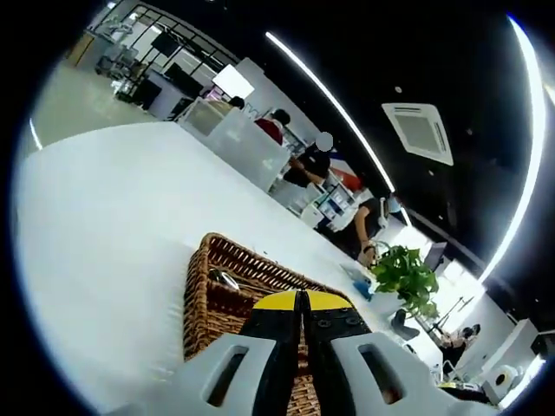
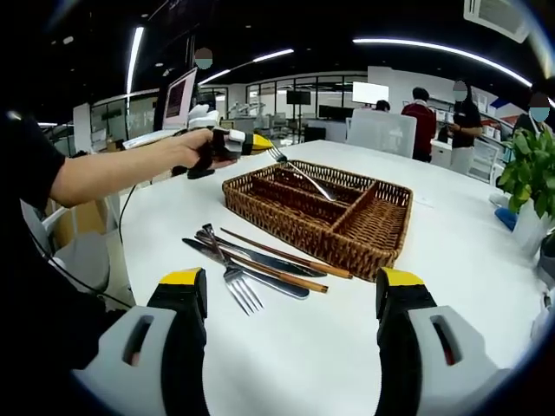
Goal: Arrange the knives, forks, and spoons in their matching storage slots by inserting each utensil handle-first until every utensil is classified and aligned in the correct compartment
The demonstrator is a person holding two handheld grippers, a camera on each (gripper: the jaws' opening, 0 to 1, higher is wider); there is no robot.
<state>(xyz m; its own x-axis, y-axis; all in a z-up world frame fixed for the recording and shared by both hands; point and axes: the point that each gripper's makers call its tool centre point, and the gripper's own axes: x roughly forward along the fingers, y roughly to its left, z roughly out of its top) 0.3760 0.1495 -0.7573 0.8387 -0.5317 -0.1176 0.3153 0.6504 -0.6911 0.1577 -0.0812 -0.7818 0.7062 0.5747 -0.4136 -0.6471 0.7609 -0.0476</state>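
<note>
A wicker basket [image 2: 299, 232] with several long compartments stands mid-table. One fork [image 2: 303, 177] slants in it, handle down in a compartment, tines up over the far-left rim. My left gripper [image 2: 260, 143], held by a hand, hovers at that corner with its tip just beside the tines. In the left gripper view its jaws [image 1: 302, 299] are shut over the basket [image 1: 217, 299], and a silver piece [image 1: 224, 278] lies off to their left. My right gripper [image 2: 290, 282] stands wide open above loose utensils: a fork [image 2: 236, 284], a knife [image 2: 260, 276] and brown-handled pieces [image 2: 290, 258].
The white table [image 2: 451, 260] stretches right and away from the basket. A potted plant [image 2: 531, 173] stands at its right edge. The person's arm [image 2: 113, 169] crosses on the left. Several people and desks are far behind the table.
</note>
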